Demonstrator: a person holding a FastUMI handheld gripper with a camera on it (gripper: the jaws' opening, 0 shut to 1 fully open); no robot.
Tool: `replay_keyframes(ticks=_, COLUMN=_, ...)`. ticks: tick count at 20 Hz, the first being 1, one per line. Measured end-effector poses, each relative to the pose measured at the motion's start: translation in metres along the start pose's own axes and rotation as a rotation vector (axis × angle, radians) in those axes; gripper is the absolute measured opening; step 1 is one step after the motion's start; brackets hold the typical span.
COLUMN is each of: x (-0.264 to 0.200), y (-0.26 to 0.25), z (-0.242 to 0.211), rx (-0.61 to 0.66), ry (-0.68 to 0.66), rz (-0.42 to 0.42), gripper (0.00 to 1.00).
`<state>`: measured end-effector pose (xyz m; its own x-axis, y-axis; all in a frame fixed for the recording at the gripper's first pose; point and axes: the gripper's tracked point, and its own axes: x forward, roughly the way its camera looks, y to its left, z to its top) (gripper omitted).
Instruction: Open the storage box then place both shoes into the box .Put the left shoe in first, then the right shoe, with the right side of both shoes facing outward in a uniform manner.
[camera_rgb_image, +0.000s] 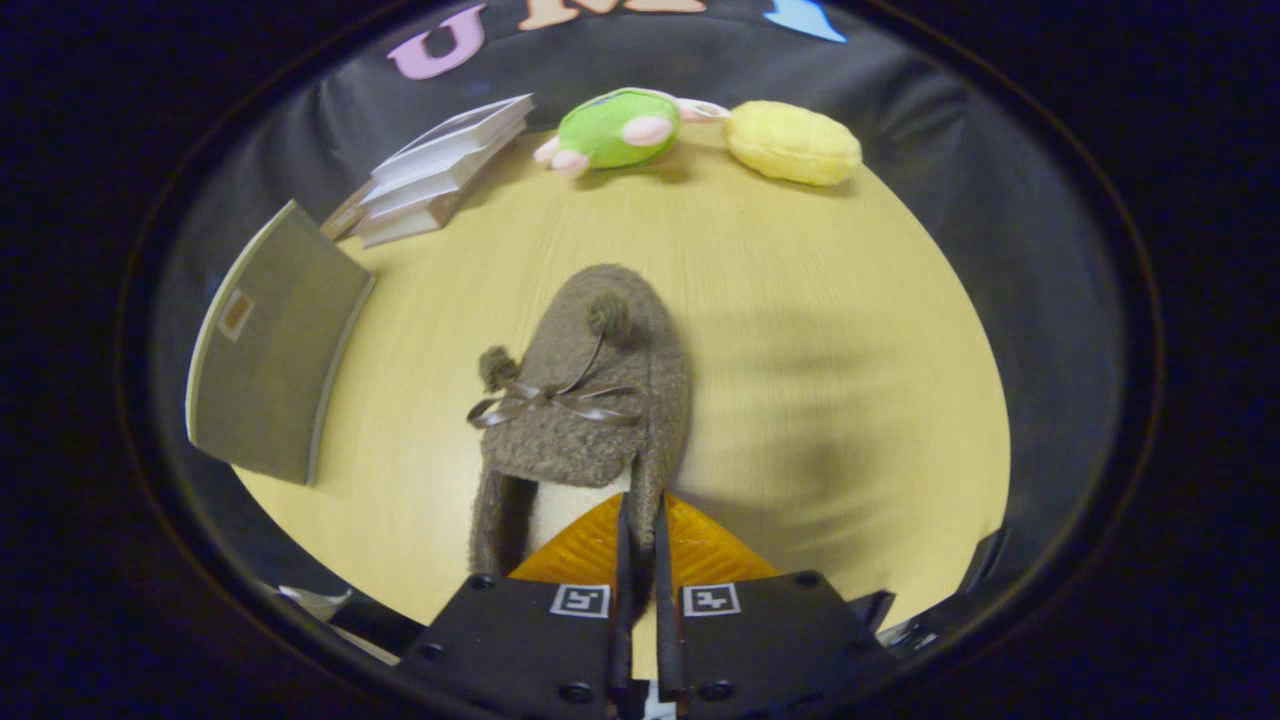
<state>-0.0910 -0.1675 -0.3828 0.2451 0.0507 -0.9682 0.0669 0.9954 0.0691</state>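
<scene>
Pinching the heel wall of the brown shoe (590, 400), the tool (641, 520) is held narrow above the bench (800, 330).

This is a made-up room for trying things out — a small booth, not a real home. A round wooden table (800, 330) stands in it, and dark cloth (1010, 200) hangs behind the table like a wall. Home things lie on the table, the kind you find in a bedroom. Far beyond the fingers lie a green soft toy (615, 130) and a yellow soft toy (793, 143), side by side. Beyond the fingers and off to the left sit a pile of books (440, 170) and a grey box lid (270, 345) — all set out like a play house.
</scene>
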Motion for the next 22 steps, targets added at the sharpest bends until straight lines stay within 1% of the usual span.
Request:
replay_keyframes(ticks=2, x=-0.002, y=-0.002, z=0.000, rx=0.061, ry=-0.008, rz=-0.003, gripper=0.13)
replay_keyframes(ticks=3, x=-0.005, y=-0.002, z=0.004, rx=0.095, ry=-0.017, rz=0.001, gripper=0.04)
replay_keyframes(ticks=7, x=-0.013, y=0.014, z=-0.001, rx=0.184, ry=0.000, rz=0.047, gripper=0.04)
replay_keyframes(ticks=10, x=-0.028, y=0.031, z=0.006, rx=0.254, ry=-0.009, rz=0.093, gripper=0.03)
replay_keyframes(ticks=12, x=-0.042, y=0.047, z=0.015, rx=0.276, ry=-0.026, rz=0.122, gripper=0.03)
replay_keyframes(ticks=18, x=-0.079, y=0.099, z=0.045, rx=0.276, ry=-0.090, rz=0.180, gripper=0.03)
replay_keyframes(ticks=22, x=-0.106, y=0.139, z=0.067, rx=0.243, ry=-0.134, rz=0.212, gripper=0.04)
